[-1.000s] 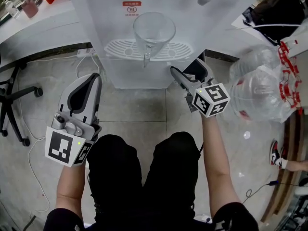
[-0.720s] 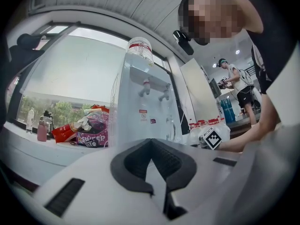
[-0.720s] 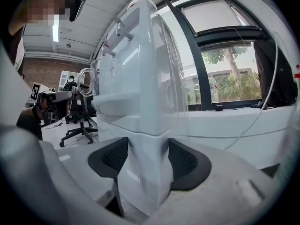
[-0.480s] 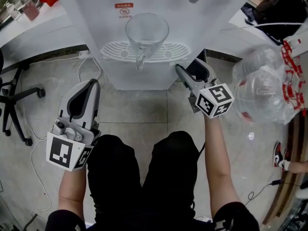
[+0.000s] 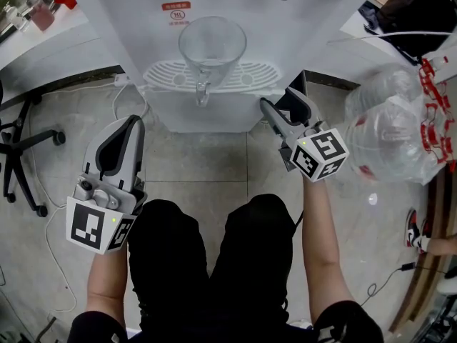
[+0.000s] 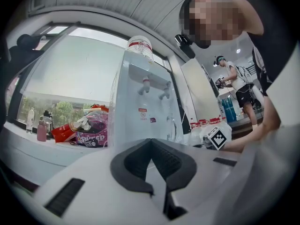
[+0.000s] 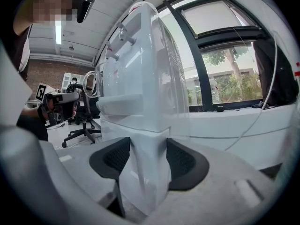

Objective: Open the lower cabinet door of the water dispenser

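The white water dispenser point(image 5: 214, 6) stands in front of me with a glass pitcher point(image 5: 212, 45) on its drip tray point(image 5: 164, 73). My right gripper point(image 5: 265, 107) is at the right front corner of the lower cabinet door point(image 5: 207, 118). In the right gripper view that door edge point(image 7: 143, 182) fills the gap between the dark pads point(image 7: 112, 161), and the jaws of the right gripper point(image 7: 143, 161) are closing on it. My left gripper point(image 5: 134, 122) hangs shut and empty over the floor, left of the cabinet. In its own view the left gripper point(image 6: 151, 144) points at the dispenser point(image 6: 145, 107).
A large clear water bottle in plastic wrap point(image 5: 389, 127) lies close to the right of the right gripper. An office chair point(image 5: 21, 138) and a white cable point(image 5: 46, 227) are on the floor at left. My knees point(image 5: 207, 263) are just below the grippers.
The right gripper has settled slightly closer onto the cabinet's corner. The left gripper has kept its place. The view has tilted a little, so the dispenser sits higher in the picture.
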`<state>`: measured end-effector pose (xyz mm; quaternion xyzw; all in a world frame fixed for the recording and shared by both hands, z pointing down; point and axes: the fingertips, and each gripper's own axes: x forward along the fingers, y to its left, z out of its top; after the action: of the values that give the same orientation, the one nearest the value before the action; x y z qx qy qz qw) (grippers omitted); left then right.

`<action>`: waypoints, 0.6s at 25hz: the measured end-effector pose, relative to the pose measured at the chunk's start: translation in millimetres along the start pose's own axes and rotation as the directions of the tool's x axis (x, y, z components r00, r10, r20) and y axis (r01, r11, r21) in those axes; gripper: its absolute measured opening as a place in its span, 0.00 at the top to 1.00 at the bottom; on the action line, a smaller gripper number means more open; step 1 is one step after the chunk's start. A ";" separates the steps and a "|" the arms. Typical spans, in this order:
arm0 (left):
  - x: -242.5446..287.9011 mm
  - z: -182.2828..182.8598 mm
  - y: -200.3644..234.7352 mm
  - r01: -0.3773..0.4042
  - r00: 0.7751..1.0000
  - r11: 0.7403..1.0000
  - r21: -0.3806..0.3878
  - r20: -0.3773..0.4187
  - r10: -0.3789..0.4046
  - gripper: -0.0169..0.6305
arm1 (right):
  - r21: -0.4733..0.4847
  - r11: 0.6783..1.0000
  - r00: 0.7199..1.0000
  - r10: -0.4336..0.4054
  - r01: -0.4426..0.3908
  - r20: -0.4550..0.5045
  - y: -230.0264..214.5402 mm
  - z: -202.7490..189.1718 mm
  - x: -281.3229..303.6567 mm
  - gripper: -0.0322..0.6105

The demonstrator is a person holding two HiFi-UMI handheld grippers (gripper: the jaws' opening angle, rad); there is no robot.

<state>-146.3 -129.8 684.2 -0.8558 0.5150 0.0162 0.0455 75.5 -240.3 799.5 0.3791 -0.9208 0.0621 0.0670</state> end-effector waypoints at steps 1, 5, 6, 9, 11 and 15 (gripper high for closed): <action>0.2 0.1 0.9 -0.001 1.000 1.000 -0.001 0.001 0.001 0.96 | 0.001 1.000 1.000 0.001 -0.001 0.001 1.4 -0.7 -2.7 0.57; 0.2 1.3 5.3 -0.010 1.000 1.000 -0.006 0.003 0.010 0.96 | 0.001 1.000 1.000 0.003 -0.003 0.004 6.6 -1.5 -9.6 0.58; 0.1 1.6 5.5 -0.011 1.000 1.000 -0.006 0.004 0.011 0.96 | 0.000 1.000 1.000 0.003 -0.003 0.001 7.7 -1.8 -10.5 0.59; -0.3 3.4 5.1 -0.011 1.000 1.000 -0.004 0.007 0.011 0.96 | 0.000 1.000 1.000 0.012 -0.012 -0.010 12.3 -3.5 -15.2 0.60; -0.7 4.7 5.1 -0.013 1.000 1.000 -0.001 0.009 0.013 0.96 | 0.005 1.000 1.000 0.020 -0.020 -0.011 15.9 -4.7 -19.5 0.61; -4.0 6.6 4.3 -0.019 1.000 1.000 0.004 0.008 0.019 0.96 | 0.001 1.000 1.000 0.026 -0.026 -0.015 19.8 -7.4 -28.2 0.62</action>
<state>-151.9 -127.6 677.7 -0.8508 0.5229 0.0190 0.0490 81.9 -205.6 800.7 0.3668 -0.9251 0.0663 0.0727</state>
